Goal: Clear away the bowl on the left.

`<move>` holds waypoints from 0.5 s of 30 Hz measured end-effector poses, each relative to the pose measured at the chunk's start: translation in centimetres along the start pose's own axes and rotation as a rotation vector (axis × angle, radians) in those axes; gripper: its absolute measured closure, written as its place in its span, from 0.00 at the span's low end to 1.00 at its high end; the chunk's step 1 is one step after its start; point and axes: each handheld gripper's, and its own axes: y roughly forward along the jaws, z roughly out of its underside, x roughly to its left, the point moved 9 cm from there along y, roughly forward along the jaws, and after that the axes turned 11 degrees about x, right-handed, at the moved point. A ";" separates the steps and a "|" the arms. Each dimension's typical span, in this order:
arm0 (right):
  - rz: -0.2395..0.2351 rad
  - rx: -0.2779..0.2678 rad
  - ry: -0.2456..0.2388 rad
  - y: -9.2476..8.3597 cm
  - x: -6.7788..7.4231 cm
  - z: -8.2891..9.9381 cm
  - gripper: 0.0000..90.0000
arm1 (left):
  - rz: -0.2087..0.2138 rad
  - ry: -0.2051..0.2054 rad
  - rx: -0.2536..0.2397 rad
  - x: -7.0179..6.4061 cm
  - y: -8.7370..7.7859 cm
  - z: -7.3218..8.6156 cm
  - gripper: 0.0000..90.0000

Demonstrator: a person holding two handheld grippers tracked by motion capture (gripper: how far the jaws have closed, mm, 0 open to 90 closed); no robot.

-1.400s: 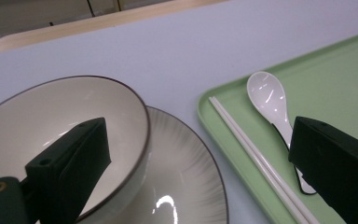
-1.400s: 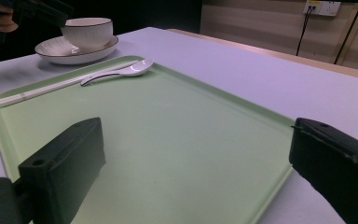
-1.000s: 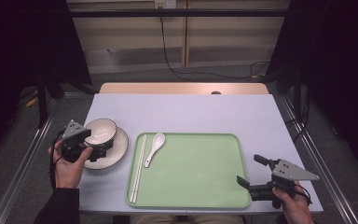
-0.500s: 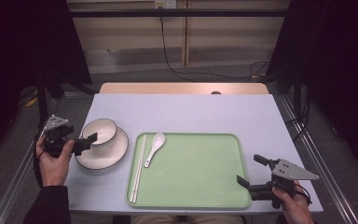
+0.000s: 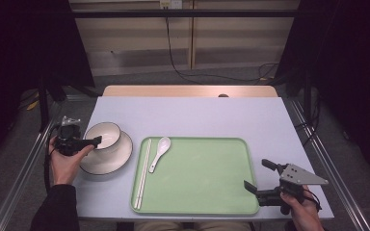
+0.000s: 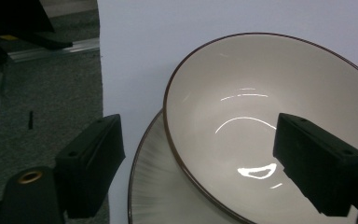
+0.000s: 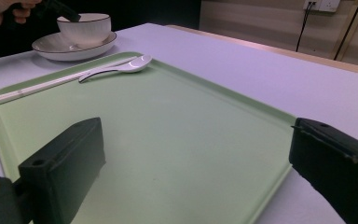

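Observation:
A white bowl (image 5: 104,134) with a dark rim stands on a white plate (image 5: 113,159) at the table's left. My left gripper (image 5: 92,143) comes in from the left at the bowl's rim. In the left gripper view the bowl (image 6: 261,107) has its rim between the jaws, one jaw outside and one over the inside. The jaws have just been closing, but the pads stand apart from the rim, so my left gripper (image 6: 200,135) is open. My right gripper (image 5: 256,174) rests open at the green tray's (image 5: 207,187) near right corner. Nothing lies between its jaws.
On the tray's left side lie a white spoon (image 5: 159,152) and a pair of chopsticks (image 5: 143,173). The right gripper view shows the tray (image 7: 177,154), the spoon (image 7: 121,67) and the bowl (image 7: 85,28) far off. The table's left edge is just behind my left hand.
My left hand has drawn back to the left of the plate and turned, so its jaws now point right at the bowl's rim. The right gripper has not moved.

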 end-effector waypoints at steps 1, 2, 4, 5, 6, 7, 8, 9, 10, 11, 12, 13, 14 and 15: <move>0.000 0.000 0.000 0.0 0.0 0.0 0.04 | 0.000 0.000 0.000 0.0 0.0 0.0 0.21; 0.004 -0.003 -0.001 0.0 0.0 0.0 0.04 | -0.031 0.002 -0.003 -0.2 0.1 0.0 0.21; 0.003 0.000 -0.004 -0.1 0.0 0.0 0.04 | -0.081 0.002 -0.013 -0.2 0.0 -0.1 0.22; 0.003 0.000 -0.004 -0.1 0.0 0.0 0.04 | -0.081 0.002 -0.013 -0.2 0.0 -0.1 0.23; -0.003 -0.003 -0.009 -0.2 0.1 0.1 0.04 | -0.055 -0.005 0.005 -0.4 0.1 0.0 0.24; -0.001 -0.004 -0.009 -0.2 0.1 0.1 0.04 | -0.033 -0.012 0.014 -0.5 0.1 0.1 0.25; -0.001 -0.004 -0.009 -0.2 0.1 0.1 0.04 | -0.031 -0.017 0.015 -0.5 0.2 0.2 0.25; -0.001 -0.005 -0.008 -0.3 0.1 0.1 0.04 | -0.047 -0.005 0.044 -0.4 0.2 0.5 0.29; -0.002 -0.005 -0.010 -0.3 0.1 0.1 0.04 | -0.053 -0.003 0.056 -0.4 0.3 0.6 0.37; -0.002 -0.005 -0.010 -0.3 0.1 0.1 0.04 | -0.049 -0.017 0.046 -0.3 0.4 0.6 0.37; 0.002 -0.006 -0.006 -0.2 0.1 0.1 0.04 | -0.036 -0.014 0.067 -0.3 0.5 0.9 0.41; 0.003 -0.007 -0.007 -0.2 0.0 0.0 0.04 | -0.037 -0.009 0.080 -0.2 0.6 1.1 0.45; 0.002 -0.005 -0.010 -0.2 0.0 0.1 0.04 | -0.031 -0.016 0.076 -0.1 0.5 1.2 0.51; 0.000 -0.003 -0.007 -0.2 0.0 0.1 0.04 | -0.010 -0.013 0.077 -0.3 0.4 1.3 0.55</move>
